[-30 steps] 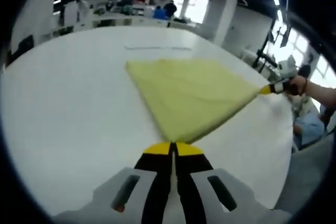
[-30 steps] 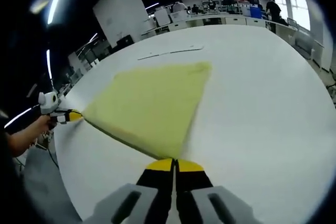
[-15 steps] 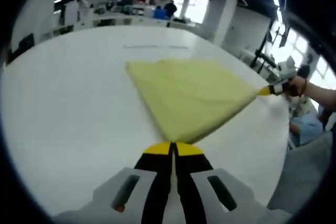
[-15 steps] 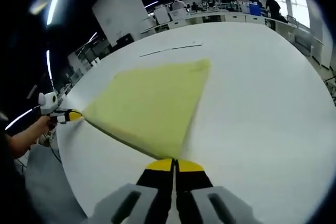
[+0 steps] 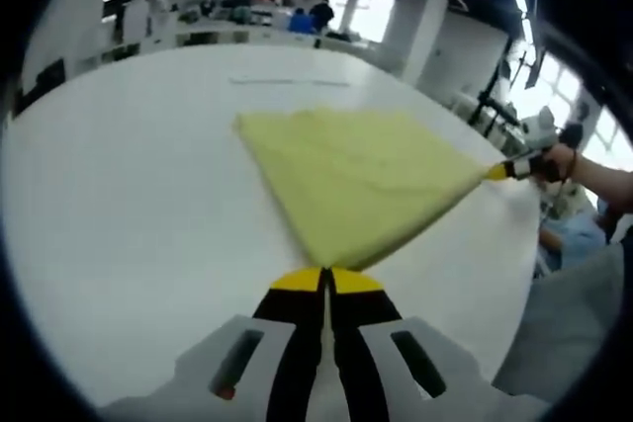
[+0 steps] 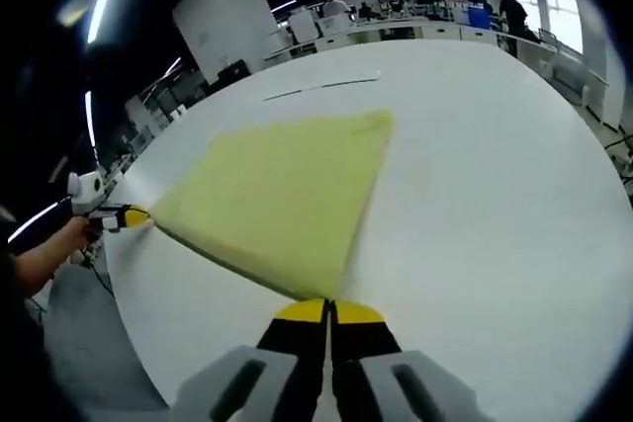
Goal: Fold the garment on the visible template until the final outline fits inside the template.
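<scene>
So at this point both grippers were clamped on the pale yellow folded fabric garment (image 5: 356, 180), one corner each. In the left gripper view, the left gripper (image 5: 323, 279) had its yellow-tipped jaws pressed together on the nearest corner, right in front of it, and the cloth fanned out ahead across the big white table (image 5: 129, 205). The right gripper (image 5: 502, 171) pinched the far corner off to the right, with a hand (image 5: 566, 160) behind it. Same story from the right gripper view: its jaws were closed on the near corner, and the left gripper held the corner out to the left.

Compared to a second earlier, honestly not much had changed. The garment kept the same stretched shape, and it only drifted a touch in both views, which could just be the cameras moving. I'd guess this was a slow drag or a tension-holding step, not a fold yet.

There was a thin dark line on the table (image 6: 321, 86) beyond the cloth, maybe part of the template. Couldn't tell for sure.
</scene>
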`<move>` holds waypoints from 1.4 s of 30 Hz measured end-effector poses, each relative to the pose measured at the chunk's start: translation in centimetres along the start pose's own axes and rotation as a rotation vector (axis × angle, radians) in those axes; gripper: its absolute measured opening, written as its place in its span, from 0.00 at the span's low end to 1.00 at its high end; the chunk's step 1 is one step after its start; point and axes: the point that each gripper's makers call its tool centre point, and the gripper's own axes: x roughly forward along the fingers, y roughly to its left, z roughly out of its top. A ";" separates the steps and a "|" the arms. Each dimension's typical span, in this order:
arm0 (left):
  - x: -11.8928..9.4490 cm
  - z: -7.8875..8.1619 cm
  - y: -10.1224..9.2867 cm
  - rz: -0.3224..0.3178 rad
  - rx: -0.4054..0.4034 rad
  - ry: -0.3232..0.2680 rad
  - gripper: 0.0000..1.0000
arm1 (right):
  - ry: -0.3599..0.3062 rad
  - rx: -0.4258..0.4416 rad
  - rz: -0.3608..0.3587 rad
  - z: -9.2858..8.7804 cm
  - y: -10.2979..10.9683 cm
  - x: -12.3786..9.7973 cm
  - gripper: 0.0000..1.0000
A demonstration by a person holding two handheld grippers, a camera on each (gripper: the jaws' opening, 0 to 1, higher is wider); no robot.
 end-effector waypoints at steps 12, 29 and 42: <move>0.1 -0.5 -0.3 0.027 -0.058 0.000 0.00 | -0.005 -0.036 -0.020 -0.4 -0.1 0.2 0.00; -3.4 2.9 -0.6 0.118 -0.171 -0.126 0.65 | -0.117 -0.212 -0.018 3.8 4.9 -2.7 0.61; -8.0 4.9 -4.6 0.119 -0.126 -0.174 0.96 | -0.179 -0.223 0.003 5.5 8.9 -7.2 1.00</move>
